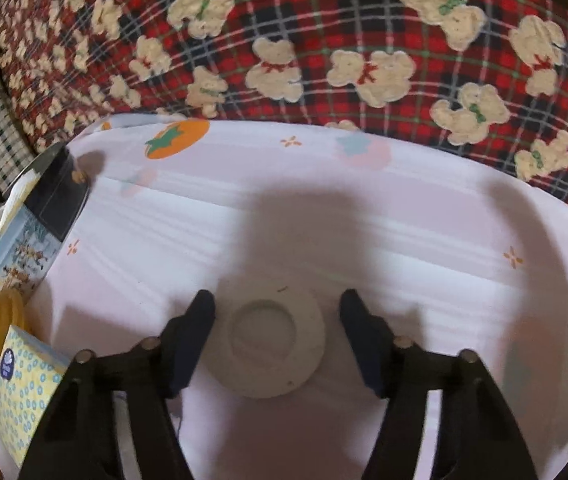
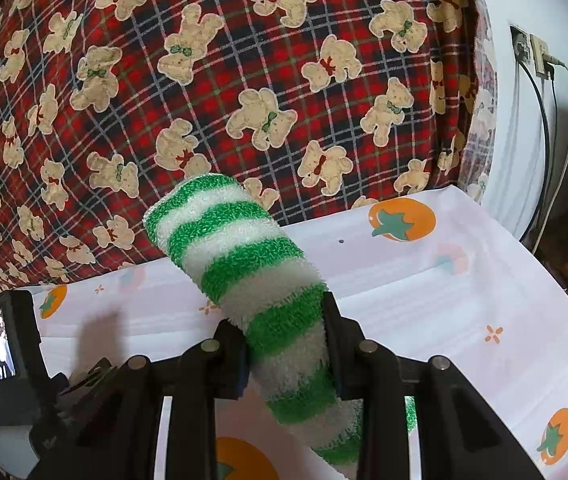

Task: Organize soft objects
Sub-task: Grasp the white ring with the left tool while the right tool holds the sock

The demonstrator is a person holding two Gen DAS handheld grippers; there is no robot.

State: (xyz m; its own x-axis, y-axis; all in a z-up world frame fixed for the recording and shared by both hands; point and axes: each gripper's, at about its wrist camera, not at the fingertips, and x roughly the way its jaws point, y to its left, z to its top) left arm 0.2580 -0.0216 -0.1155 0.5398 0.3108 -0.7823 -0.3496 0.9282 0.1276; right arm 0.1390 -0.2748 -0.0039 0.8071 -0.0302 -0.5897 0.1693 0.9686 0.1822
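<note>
Left wrist view: left gripper (image 1: pixel 277 336) half open around a round white padded disc (image 1: pixel 264 343) at lower centre, untouched; centre it, then squeeze gently; right wrist view: right gripper (image 2: pixel 286 354) clamps a fuzzy green-and-white striped sock (image 2: pixel 243 272), centre frame.

left gripper (image 1: pixel 277 334): black linkage arms, round metal pivot pins, dark navy flat finger pads (image 1: pixel 193 340) | right gripper (image 2: pixel 286 346): same black frame, silver pins at the joints, dark pads (image 2: pixel 233 360) with a blue edge
</note>
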